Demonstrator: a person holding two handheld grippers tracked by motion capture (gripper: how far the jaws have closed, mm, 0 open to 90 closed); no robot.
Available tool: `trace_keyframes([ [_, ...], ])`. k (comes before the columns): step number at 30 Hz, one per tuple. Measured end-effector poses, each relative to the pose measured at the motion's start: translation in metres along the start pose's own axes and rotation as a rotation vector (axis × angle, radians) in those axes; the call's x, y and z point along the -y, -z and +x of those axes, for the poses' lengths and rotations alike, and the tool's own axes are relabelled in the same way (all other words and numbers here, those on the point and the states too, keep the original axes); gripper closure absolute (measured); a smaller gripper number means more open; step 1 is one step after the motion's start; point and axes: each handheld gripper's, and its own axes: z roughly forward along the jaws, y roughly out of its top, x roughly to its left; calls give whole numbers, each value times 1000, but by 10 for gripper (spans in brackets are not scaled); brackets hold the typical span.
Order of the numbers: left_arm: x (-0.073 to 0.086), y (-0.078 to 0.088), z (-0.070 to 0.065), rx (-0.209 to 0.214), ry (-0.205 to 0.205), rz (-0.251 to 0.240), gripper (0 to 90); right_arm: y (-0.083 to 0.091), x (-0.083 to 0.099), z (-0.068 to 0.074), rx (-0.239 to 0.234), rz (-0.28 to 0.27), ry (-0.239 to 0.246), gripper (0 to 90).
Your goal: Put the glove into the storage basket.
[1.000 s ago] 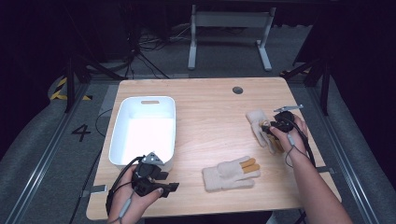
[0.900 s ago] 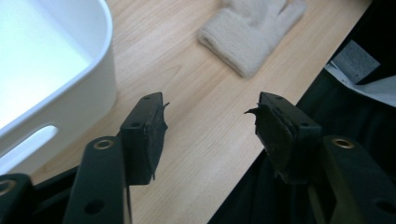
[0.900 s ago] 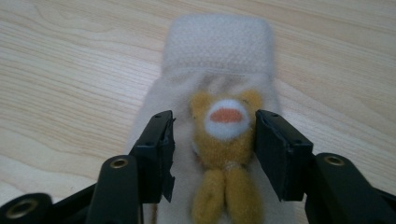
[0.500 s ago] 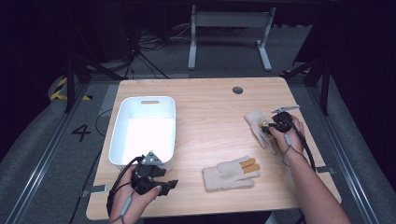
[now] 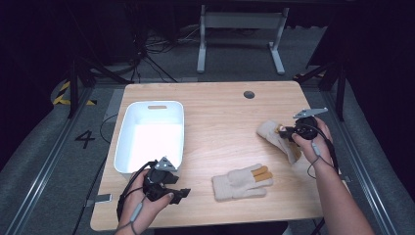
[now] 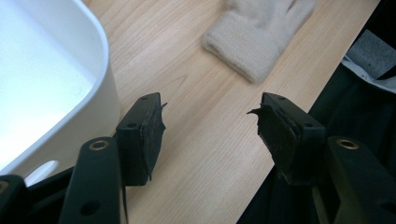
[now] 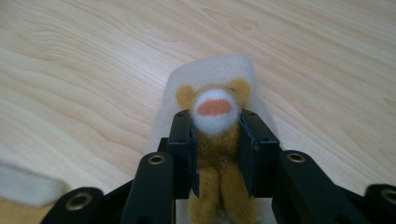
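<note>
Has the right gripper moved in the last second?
Yes. The right gripper, its jaws just closed on the glove, has shifted slightly away from the table's near edge, toward the round hole.

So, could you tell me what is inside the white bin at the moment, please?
The white bin looks empty: only its bright bare floor shows. The near corner is hidden behind the left gripper.

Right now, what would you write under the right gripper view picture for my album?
Right hand-held gripper pinches a cream glove by its mustard-yellow animal-face part, above the wooden table.
</note>
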Motion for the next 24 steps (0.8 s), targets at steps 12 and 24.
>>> trace_keyframes([
  [12,-12,-3,-4,75,-40,3,428,34,-6,21,-175,-41,129,696],
  [24,-20,-6,-11,67,-77,-12,302,49,-14,55,-349,-65,288,695],
])
